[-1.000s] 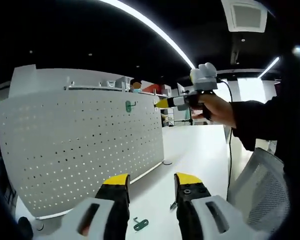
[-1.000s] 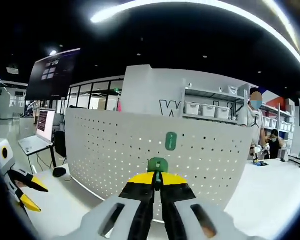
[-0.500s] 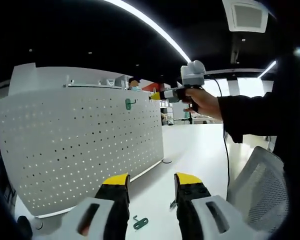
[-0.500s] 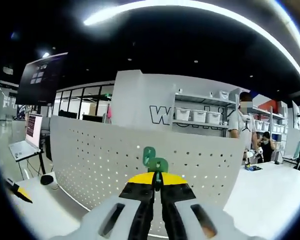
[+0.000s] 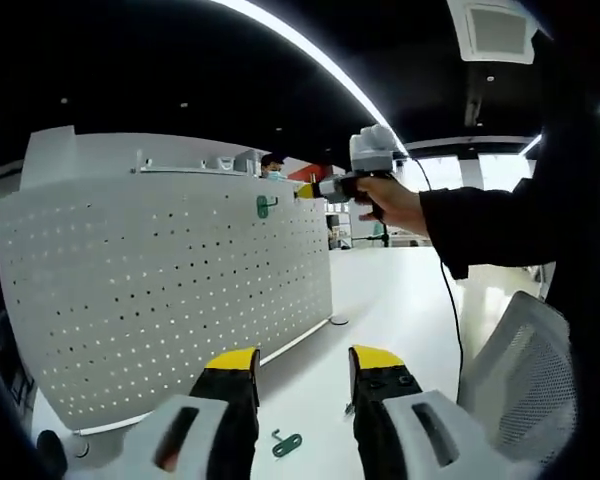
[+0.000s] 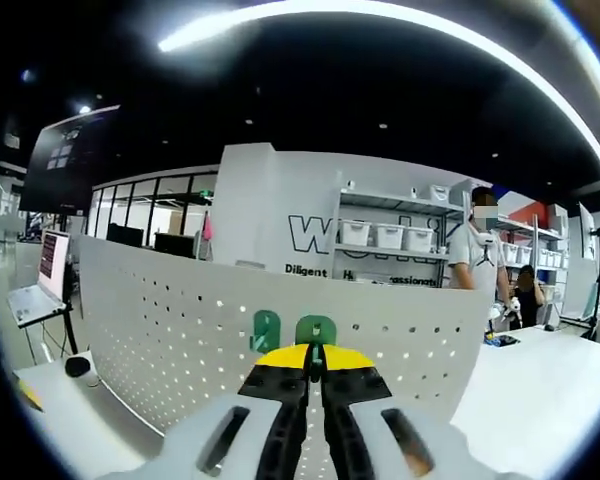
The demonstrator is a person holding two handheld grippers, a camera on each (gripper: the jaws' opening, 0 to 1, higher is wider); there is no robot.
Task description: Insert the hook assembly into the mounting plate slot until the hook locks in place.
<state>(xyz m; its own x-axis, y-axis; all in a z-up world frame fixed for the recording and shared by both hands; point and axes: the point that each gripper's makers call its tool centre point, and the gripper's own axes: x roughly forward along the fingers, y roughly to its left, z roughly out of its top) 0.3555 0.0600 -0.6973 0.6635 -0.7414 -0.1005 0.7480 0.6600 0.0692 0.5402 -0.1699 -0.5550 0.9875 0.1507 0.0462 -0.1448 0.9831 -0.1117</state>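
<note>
the right gripper [image 6: 314, 362], clamped on a green hook [image 6: 316, 330], has neared the pegboard [image 6: 400, 340]; left gripper [image 5: 302, 366] gapes

Green hook [image 6: 316, 330] in claw, upright white pegboard [image 6: 180, 340]

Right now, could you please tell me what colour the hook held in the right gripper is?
Green; the hook shows best in the right gripper view, pinched in the right gripper.
</note>
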